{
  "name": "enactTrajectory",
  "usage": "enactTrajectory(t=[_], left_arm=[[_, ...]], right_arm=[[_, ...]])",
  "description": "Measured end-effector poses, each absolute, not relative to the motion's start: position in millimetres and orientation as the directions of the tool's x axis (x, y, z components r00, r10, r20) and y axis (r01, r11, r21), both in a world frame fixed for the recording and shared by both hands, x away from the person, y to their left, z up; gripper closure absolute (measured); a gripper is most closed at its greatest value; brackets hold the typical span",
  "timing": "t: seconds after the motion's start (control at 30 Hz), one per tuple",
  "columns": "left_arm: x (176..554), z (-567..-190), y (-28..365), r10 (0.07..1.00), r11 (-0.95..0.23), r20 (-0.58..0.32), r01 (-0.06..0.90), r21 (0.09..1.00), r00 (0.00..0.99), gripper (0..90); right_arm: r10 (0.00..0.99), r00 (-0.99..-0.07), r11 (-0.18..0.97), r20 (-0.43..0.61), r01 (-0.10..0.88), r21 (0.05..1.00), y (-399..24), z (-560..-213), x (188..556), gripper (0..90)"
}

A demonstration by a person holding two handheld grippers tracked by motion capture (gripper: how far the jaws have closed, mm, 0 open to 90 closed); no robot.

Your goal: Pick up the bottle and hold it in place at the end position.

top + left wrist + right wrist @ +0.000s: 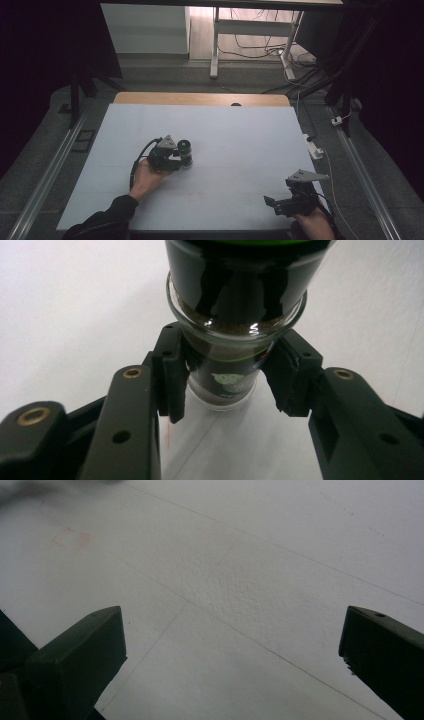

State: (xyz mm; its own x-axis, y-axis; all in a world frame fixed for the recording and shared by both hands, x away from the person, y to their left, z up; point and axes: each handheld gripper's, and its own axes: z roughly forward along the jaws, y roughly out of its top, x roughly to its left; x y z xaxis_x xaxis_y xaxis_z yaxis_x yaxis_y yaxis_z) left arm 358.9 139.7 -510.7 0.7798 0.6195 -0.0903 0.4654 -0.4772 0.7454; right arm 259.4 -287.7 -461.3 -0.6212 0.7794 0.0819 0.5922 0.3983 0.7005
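One jar (185, 151) on the tabletop (240, 145), standing roughly mid-way between near and far edges, left of centre. Small glass body w/ dark lid, brown powder or granules inside; label on the lower body in the left gripper view (235, 340), unreadable. Left tongs (176, 159) sit at the jar, the jar lying just to the far-right of the hand (147, 177). In the left gripper view the left tongs (227, 385) bracket the narrow lower body below the wide rim: both pads (172, 375) are at the glass, narrow setting, looks like contact on both sides, so read as closed on the jar; how firm the pinch is, can't tell. Jar's long axis runs straight away along the line of the jaws in that view; in the high view it reads upright or slightly tilted toward the tongs, can't settle which. Whether the base rests on the surface or is just off it: not clear either. Right tongs (280, 204) are well apart, near the near-right corner of the tabletop, jaws wide; the right gripper view (232, 645) has bare white surface w/ faint seam lines between them, nothing held. Key relation: the jar lies between the left jaws, grip low on the body, mass of lid + contents beyond the pinch. Judgement: left hand does the next move; any lift would want to go straight along the jar's axis, slow, since the top-heavy end could pivot in the pads. Right hand is too far off to assist w/o crossing most of the near edge.
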Motion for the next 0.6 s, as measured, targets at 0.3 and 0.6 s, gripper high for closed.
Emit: enactTrajectory(t=[0.3, 0.6], left_arm=[[369, -491, 131, 0.614, -0.462, -0.086, 0.445, 0.768, 0.785, 53.8], [382, -484, 117, 0.62, -0.46, -0.079, 0.444, 0.769, 0.78, 53.8]], right_arm=[[0.78, -0.621, 0.398, 0.085, 0.595, 0.698, -288, -462, 260, 0.0], [0.779, -0.622, 0.399, 0.085, 0.596, 0.697, -288, -462, 260, 0.0]])
